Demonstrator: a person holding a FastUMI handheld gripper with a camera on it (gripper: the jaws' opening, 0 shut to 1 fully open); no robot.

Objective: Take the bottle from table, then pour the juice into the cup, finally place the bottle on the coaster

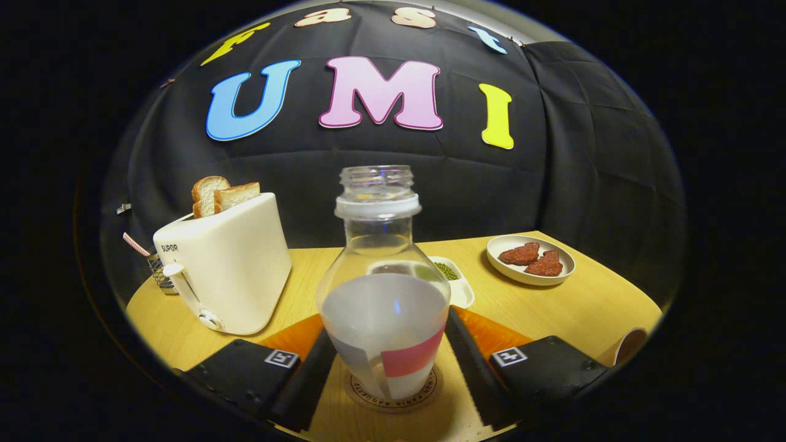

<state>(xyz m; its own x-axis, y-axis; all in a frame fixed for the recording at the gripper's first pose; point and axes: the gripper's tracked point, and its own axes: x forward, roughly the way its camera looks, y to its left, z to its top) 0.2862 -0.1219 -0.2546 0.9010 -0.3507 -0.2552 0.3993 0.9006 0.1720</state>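
The gripper point(387, 362) sits nearest, its two fingers point(313, 374) angling inward on either flank of the bottle point(384, 288). The fingers lie close along the lower body of the bottle, but whether both truly press on the glass is hard to judge through the curved, see-through wall, so I cannot tell if the claw grips it or merely brackets it.

The bottle stands upright between the fingers, capless, with a white collar ring under its threaded neck and a pale label with a pink band around its belly. Its base rests on the coaster point(393, 390), a round disc with lettering around its rim, lying on the table point(552, 307) between the fingertips.

Just past the outer side of the right finger, the rim of a cup point(629, 347) peeks in, seemingly lying tilted.

Beyond the bottle, partly seen through its glass, a small white tray point(457, 282) holds green beans. Farther ahead and to the right, a plate point(531, 258) carries two reddish-brown pieces. Ahead and to the left stands a cream toaster point(224, 267) with two bread slices point(224, 195) sticking up from its slots, and a wire basket point(161, 273) sits behind it.
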